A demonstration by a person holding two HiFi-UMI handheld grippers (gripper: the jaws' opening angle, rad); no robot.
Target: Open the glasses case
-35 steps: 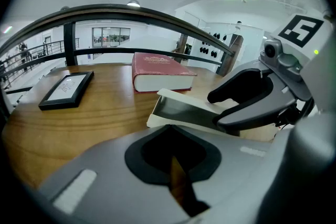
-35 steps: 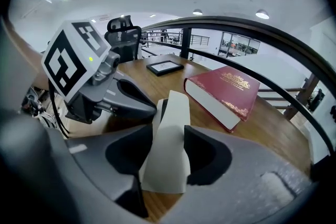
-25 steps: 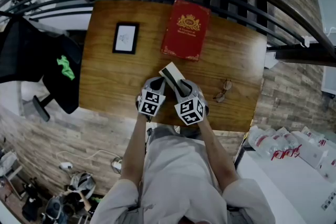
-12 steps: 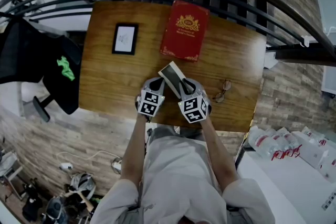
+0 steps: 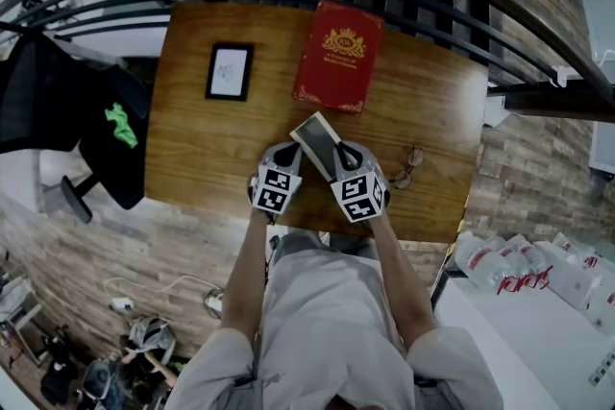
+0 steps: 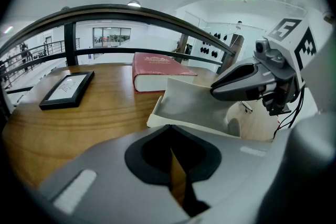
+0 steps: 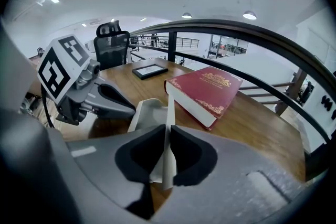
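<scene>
On the brown wooden table [image 5: 207, 144] I count one red hardback book [image 5: 338, 55], one black picture frame [image 5: 230, 70], one pair of thin-rimmed glasses [image 5: 408, 166] and one grey, cream-edged glasses case [image 5: 315, 139], which lies near the front edge between my two tongs. Both tongs slant downward. My right gripper [image 7: 167, 160] has just been closing its jaws and pinches the case's lid [image 7: 169, 113] (a thin cream flap). My left gripper [image 6: 174, 161] has its jaws together and empty at the case's near edge.

Glasses case [image 5: 313, 132] end hidden behind right claw [image 5: 337, 158]
</scene>
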